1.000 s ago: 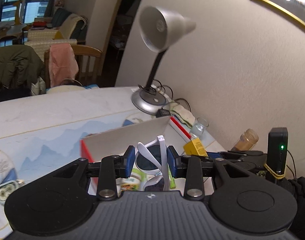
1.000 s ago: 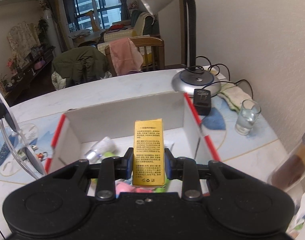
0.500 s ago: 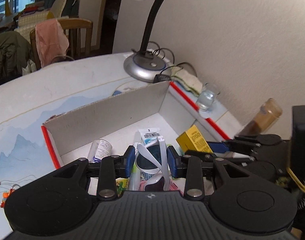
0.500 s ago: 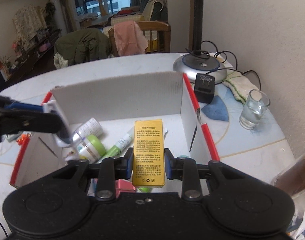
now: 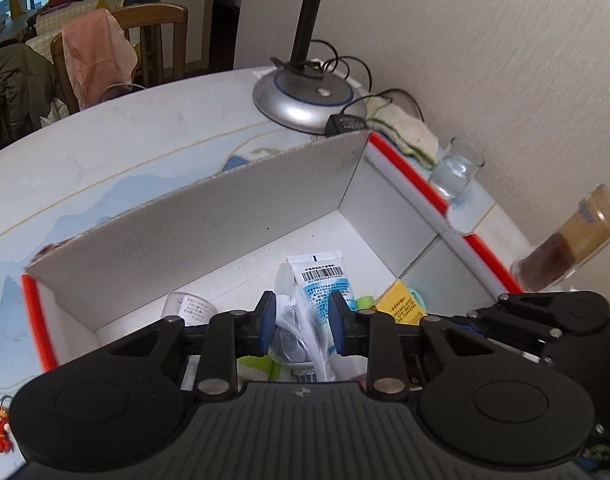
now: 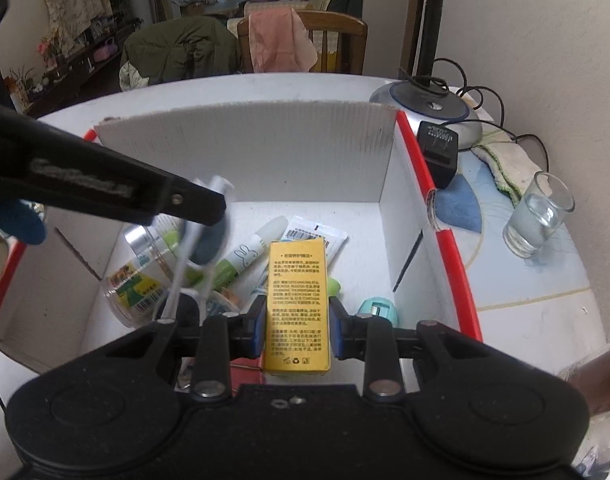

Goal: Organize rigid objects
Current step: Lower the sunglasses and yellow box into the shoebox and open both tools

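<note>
A white cardboard box with red edges (image 5: 209,216) (image 6: 265,160) stands on the table. It holds tubes, a clear jar (image 6: 139,276) and other small items. My left gripper (image 5: 299,322) is low inside the box with the white sunglasses (image 5: 293,340) between its fingers; whether it still grips them I cannot tell. In the right wrist view the sunglasses (image 6: 201,240) hang blurred under the left gripper's finger (image 6: 105,188). My right gripper (image 6: 297,324) is shut on a yellow carton (image 6: 297,304) over the box's near right part. The carton also shows in the left wrist view (image 5: 401,306).
A desk lamp base (image 5: 305,100) (image 6: 429,108) with adapter (image 6: 439,152) and cables stands behind the box. A glass of water (image 6: 537,216) (image 5: 455,172), a cloth (image 5: 405,136) and a brown jar (image 5: 573,244) stand by the wall on the right. Chairs stand beyond the table.
Both grippers have come down into the box. The sunglasses have sunk lower among the items and the yellow carton is closer to the box floor.
</note>
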A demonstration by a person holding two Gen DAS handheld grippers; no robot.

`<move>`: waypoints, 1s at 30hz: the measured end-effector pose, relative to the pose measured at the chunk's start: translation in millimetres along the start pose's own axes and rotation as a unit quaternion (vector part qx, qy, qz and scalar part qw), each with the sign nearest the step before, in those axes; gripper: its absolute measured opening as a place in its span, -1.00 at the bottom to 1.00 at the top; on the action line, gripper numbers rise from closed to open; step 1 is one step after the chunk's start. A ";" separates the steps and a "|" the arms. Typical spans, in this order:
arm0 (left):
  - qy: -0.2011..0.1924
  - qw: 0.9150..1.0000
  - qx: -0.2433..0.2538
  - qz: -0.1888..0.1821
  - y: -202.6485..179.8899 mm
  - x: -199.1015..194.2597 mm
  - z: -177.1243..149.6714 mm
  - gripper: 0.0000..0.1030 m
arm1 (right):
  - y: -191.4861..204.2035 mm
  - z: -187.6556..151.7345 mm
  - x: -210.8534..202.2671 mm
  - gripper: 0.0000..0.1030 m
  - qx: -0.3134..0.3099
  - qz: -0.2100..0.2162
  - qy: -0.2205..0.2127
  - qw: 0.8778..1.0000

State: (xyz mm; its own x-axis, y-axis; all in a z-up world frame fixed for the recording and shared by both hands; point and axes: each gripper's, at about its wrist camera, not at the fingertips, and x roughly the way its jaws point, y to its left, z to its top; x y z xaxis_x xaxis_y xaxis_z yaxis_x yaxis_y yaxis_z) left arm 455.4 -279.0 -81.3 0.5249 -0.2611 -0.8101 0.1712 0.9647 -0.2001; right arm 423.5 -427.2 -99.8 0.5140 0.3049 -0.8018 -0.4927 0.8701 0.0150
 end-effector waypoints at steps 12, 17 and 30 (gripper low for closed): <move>0.039 0.999 -0.002 0.000 -0.8 29.3 -12.0 -0.46 | -8.7 -4.9 8.5 -0.38 0.005 0.002 0.022 1.000; 0.037 0.999 0.003 -0.001 -1.8 25.8 -16.4 -0.46 | -10.6 -5.5 3.6 -0.26 0.016 0.011 0.017 1.000; -0.009 1.000 0.002 -0.009 -5.9 -16.3 -27.1 -0.27 | -6.7 -5.8 -28.2 -0.04 0.030 0.031 -0.016 0.999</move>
State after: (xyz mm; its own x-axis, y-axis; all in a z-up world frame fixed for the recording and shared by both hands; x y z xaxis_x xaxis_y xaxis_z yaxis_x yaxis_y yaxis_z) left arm 423.2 -279.5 -81.9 0.5358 -0.2794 -0.7968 0.1835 0.9596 -0.2131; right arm 408.2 -443.8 -80.8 0.5066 0.3694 -0.7791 -0.4821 0.8705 0.0993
